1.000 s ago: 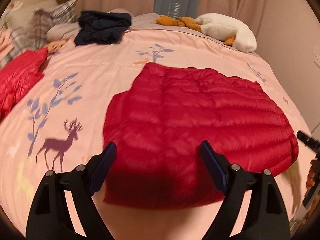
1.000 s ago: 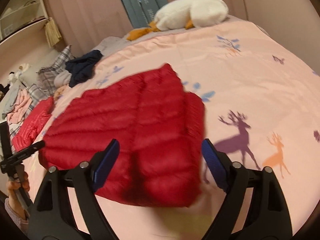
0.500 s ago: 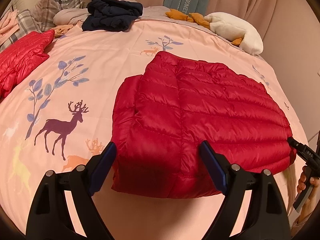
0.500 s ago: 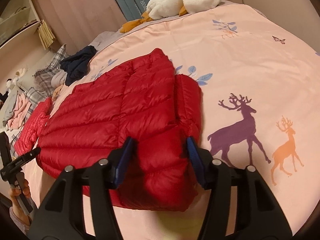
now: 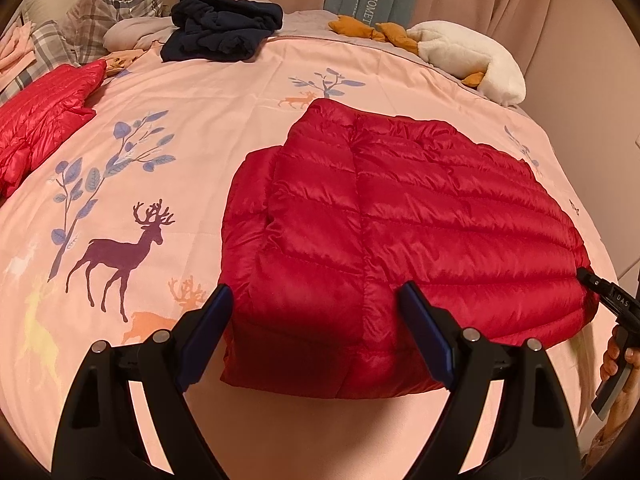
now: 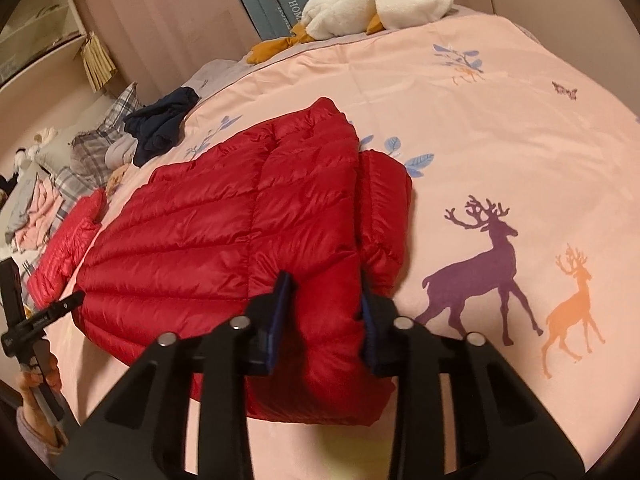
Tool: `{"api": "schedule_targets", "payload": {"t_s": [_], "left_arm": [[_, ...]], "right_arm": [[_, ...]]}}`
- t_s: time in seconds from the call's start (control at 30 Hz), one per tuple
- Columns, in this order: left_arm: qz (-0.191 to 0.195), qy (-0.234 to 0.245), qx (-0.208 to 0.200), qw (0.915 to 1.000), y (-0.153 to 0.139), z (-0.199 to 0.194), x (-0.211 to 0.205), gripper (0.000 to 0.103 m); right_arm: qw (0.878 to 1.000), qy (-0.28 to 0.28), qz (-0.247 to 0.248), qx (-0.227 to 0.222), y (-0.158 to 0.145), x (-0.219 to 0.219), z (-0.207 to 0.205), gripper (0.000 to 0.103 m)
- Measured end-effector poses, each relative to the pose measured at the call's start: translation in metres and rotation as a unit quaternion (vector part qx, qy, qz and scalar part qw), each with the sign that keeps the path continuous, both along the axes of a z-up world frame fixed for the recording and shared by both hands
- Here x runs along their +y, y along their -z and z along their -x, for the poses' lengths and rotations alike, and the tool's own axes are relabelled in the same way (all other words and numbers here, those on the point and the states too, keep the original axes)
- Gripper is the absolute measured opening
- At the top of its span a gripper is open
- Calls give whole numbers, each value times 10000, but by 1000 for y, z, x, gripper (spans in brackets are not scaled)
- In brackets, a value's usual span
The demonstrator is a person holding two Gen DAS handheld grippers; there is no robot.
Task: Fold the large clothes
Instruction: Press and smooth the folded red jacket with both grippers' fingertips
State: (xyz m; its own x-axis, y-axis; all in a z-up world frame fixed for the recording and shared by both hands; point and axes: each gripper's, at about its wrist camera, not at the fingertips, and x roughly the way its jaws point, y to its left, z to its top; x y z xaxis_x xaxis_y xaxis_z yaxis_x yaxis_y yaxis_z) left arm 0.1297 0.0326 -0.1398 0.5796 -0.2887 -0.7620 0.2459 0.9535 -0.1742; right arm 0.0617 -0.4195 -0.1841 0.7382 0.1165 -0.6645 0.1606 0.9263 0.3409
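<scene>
A pink bedspread [image 5: 240,92] printed with deer and leafy branches covers the bed; curtains hang behind it. The folded red down jacket [image 5: 400,216] lies at frame centre in both views.

The left wrist view shows a dark navy garment [image 5: 224,26] at upper centre, a second red jacket [image 5: 40,108] at the left edge and a white plush toy [image 5: 472,56] at upper right. The right gripper's tip shows at its right edge, against the jacket's edge. The right wrist view alone shows a wall shelf [image 6: 36,28] at upper left and, at lower left, the person's hand [image 6: 38,380] holding the left gripper's handle.

Left gripper [image 5: 316,336]: jaws wide apart, the jacket's near corner showing between them in the frame; contact cannot be determined.

Right gripper [image 6: 326,320]: jaws closing, both pads pressing into a bunched fold at the jacket's near corner, at lower centre of the frame.
</scene>
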Motion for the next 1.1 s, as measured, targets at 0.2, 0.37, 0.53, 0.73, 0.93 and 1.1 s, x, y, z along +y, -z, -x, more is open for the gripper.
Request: {"api": "schedule_targets", "payload": {"t_s": [0.2, 0.37, 0.53, 0.73, 0.93, 1.1], "left_arm": [[24, 1, 14, 10000, 2, -1, 0, 86], [-10, 15, -5, 10000, 1, 1, 1, 86], [-2, 49, 21, 10000, 5, 1, 1, 86], [34, 31, 49, 10000, 6, 2, 2, 86], [42, 12, 72, 10000, 6, 4, 1, 86], [86, -14, 99, 9999, 7, 6, 0, 86]], "right_arm": [[9998, -34, 80, -183, -8, 5, 11, 18], [9995, -106, 76, -301, -13, 10, 26, 17], [9997, -122, 127, -171, -6, 12, 29, 17], [9996, -113, 222, -156, -9, 15, 27, 17], [9987, -155, 404, -266, -23, 16, 20, 17], [9981, -163, 485, -335, -32, 13, 3, 15]]}}
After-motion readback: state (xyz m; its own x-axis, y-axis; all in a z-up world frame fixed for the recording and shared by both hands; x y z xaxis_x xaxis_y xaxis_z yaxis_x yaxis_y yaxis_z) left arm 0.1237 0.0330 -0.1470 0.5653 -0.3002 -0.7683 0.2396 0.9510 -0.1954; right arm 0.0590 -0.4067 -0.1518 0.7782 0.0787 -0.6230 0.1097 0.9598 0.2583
